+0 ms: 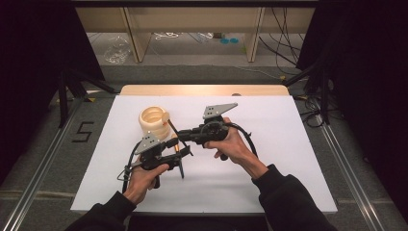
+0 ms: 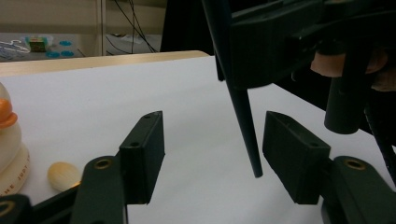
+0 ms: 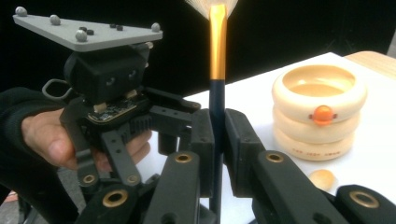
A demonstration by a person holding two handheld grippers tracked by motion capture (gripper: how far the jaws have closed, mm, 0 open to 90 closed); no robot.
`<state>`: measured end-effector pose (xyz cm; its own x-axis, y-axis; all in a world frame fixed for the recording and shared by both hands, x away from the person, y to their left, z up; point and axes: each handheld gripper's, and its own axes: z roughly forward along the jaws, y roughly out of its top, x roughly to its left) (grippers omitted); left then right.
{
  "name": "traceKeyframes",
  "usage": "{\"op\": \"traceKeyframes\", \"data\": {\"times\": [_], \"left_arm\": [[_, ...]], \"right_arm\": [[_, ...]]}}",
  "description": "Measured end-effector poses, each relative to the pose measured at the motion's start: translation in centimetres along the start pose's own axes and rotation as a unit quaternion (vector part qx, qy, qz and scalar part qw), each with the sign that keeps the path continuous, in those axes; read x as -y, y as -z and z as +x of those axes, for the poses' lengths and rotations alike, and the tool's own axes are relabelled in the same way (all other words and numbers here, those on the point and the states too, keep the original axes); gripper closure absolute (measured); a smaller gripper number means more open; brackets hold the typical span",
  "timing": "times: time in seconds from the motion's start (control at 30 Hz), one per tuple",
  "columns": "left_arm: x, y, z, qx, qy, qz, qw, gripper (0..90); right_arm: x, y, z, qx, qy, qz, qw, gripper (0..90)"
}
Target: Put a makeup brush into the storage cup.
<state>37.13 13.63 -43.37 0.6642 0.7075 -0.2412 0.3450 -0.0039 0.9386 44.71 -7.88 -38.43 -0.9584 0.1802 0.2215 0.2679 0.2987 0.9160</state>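
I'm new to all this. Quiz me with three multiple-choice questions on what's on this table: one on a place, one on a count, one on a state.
1. Where does the brush's pointed dark handle end hang?
A. between the left gripper's jaws
B. inside the ring stack
C. on the floor

2. How many rings form the cream stack?
A. one
B. three
C. six

3. The right gripper is:
A. wide open
B. lying on the table
C. shut on the brush

A: the brush tip hangs between the left gripper jaws.
B: the ring stack has three tiers.
C: the right gripper clamps the handle.
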Motion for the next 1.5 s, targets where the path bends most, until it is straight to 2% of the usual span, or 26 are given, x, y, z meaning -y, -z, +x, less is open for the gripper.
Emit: {"op": "traceKeyframes", "data": {"times": [0.07, 0.13, 0.17, 0.2, 0.5, 1.0, 1.17, 1.33, 1.5], "left_arm": [[-0.04, 0.08, -0.06, 0.0, 0.002, -0.001, 1.0, 44.0], [-0.04, 0.16, -0.1, 0.009, 0.003, -0.004, 0.9999, 48.0], [-0.03, 0.17, -0.09, 0.01, 0.007, -0.005, 0.9999, 49.9], [-0.03, 0.18, -0.06, 0.012, 0.008, -0.004, 0.9999, 51.5], [0.06, 0.07, -0.07, 0.03, 0.014, -0.007, 0.9994, 63.5], [-0.08, 0.27, 0.06, 0.043, 0.024, -0.018, 0.9986, 73.3], [-0.12, 0.35, 0.08, 0.044, 0.027, -0.017, 0.9985, 79.4], [-0.19, 0.48, 0.32, 0.044, 0.037, -0.018, 0.9982, 82.4], [-0.19, 0.49, 0.35, 0.045, 0.037, -0.017, 0.9982, 83.3]], "right_arm": [[0.09, -0.28, 0.14, -0.006, 0.0, 0.004, 1.0, 83.1], [0.17, -0.47, 0.26, -0.005, 0.002, 0.006, 1.0, 83.1], [0.21, -0.68, 0.33, -0.005, 0.004, 0.0, 1.0, 83.1], [0.16, -0.63, 0.38, -0.008, 0.003, 0.007, 0.9999, 83.1], [0.11, -0.85, 0.45, -0.009, 0.004, 0.003, 1.0, 83.1], [0.07, -0.65, 0.39, -0.01, 0.001, 0.0, 1.0, 83.1], [0.06, -0.62, 0.34, -0.009, 0.001, -0.002, 1.0, 83.1], [-0.03, -0.38, 0.32, -0.008, -0.002, -0.003, 1.0, 83.1], [0.01, -0.25, 0.29, -0.008, -0.004, -0.005, 0.9999, 83.1]]}}
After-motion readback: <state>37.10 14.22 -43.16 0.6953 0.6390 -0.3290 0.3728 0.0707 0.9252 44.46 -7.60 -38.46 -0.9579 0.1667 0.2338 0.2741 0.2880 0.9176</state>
